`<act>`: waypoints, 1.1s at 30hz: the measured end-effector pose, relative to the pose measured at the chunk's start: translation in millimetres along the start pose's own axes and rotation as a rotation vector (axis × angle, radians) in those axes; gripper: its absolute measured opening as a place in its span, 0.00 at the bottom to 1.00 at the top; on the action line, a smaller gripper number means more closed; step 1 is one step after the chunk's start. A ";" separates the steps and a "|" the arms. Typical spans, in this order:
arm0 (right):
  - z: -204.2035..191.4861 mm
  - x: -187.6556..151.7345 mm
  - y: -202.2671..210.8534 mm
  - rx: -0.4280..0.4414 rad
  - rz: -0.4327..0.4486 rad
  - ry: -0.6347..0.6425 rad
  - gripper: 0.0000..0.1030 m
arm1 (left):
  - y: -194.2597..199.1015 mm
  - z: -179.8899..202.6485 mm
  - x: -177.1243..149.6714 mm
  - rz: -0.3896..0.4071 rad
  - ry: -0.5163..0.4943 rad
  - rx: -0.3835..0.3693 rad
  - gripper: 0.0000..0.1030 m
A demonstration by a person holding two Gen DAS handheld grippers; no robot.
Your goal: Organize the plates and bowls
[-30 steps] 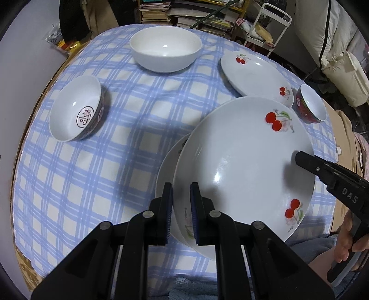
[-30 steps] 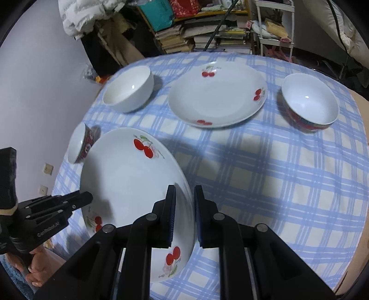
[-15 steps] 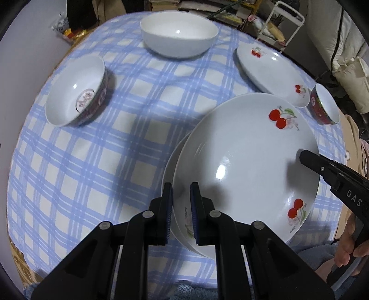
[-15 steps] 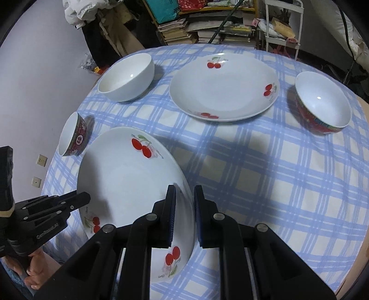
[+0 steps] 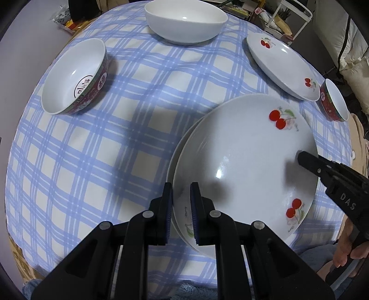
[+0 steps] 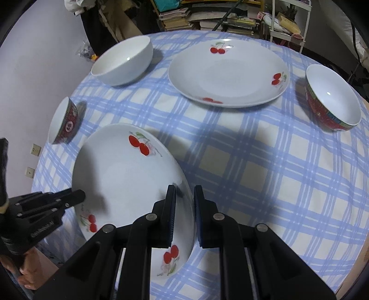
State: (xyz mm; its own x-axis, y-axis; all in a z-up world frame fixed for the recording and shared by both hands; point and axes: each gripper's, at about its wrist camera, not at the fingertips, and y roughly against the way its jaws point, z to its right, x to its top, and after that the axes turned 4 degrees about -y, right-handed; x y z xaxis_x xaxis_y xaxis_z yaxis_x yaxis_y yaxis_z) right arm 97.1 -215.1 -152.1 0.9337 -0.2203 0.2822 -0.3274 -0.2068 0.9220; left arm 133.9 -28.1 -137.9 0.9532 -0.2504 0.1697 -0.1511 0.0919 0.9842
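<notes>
A white cherry plate (image 5: 244,161) lies on top of another plate (image 5: 175,159) whose rim shows at its left. My left gripper (image 5: 181,205) is shut on the top plate's near rim. My right gripper (image 6: 184,212) is shut on the same plate's (image 6: 124,177) opposite rim; it shows in the left wrist view (image 5: 306,159). Another cherry plate (image 6: 228,71) lies at the back. A plain white bowl (image 6: 123,62) and two red-patterned bowls (image 6: 332,98) (image 5: 73,76) stand around it.
The round table has a blue checked cloth (image 6: 253,166). Shelves with books (image 6: 184,16) and a white rack (image 6: 288,20) stand behind the table. A grey wall (image 6: 34,57) is to the left.
Both grippers have moved forward and lower with the top plate. The plate sits closer over the plate below. Both jaws stay shut on its rim.
</notes>
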 end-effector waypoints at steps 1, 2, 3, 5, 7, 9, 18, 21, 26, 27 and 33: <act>-0.1 -0.3 -1.3 -0.001 -0.003 0.000 0.16 | -1.4 0.5 0.9 -0.001 0.002 0.001 0.13; -0.2 -0.5 -2.4 -0.001 -0.005 0.001 0.16 | -2.0 0.3 0.2 -0.002 0.000 0.007 0.13; -0.1 -0.7 -3.5 -0.003 -0.007 0.000 0.16 | -2.0 0.5 -0.5 0.000 -0.003 0.014 0.13; 0.1 -1.5 -6.2 -0.009 -0.014 -0.001 0.16 | -2.5 2.3 -0.3 0.006 -0.014 0.022 0.13; 2.2 -2.9 -9.0 -0.004 -0.019 -0.017 0.14 | -3.4 3.1 -0.3 0.012 -0.027 0.037 0.13; 2.4 -4.1 -9.6 -0.006 -0.016 -0.025 0.13 | -4.2 6.0 0.0 0.022 -0.053 0.068 0.13; 1.2 -0.8 1.7 0.006 0.040 -0.024 0.13 | -7.0 11.2 3.5 0.023 -0.041 0.064 0.14; -0.3 1.2 7.2 0.010 0.060 -0.017 0.13 | -2.4 8.4 3.4 0.035 -0.030 0.053 0.16; -2.5 6.2 22.0 0.016 0.106 -0.016 0.13 | 3.7 11.5 2.7 0.053 -0.056 0.057 0.18; -2.6 8.2 26.2 0.008 0.121 -0.011 0.13 | 4.7 11.9 3.3 0.056 -0.063 0.063 0.18; 4.3 27.9 42.2 -0.019 0.162 -0.013 0.27 | 15.9 18.5 19.0 0.073 -0.072 0.051 0.23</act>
State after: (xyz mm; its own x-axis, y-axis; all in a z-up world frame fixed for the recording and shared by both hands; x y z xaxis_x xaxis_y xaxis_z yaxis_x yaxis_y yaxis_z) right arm 108.6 -234.1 -106.5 0.8668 -0.2618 0.4245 -0.4710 -0.1498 0.8693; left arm 144.8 -49.2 -118.1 0.9182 -0.3131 0.2426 -0.2344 0.0642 0.9700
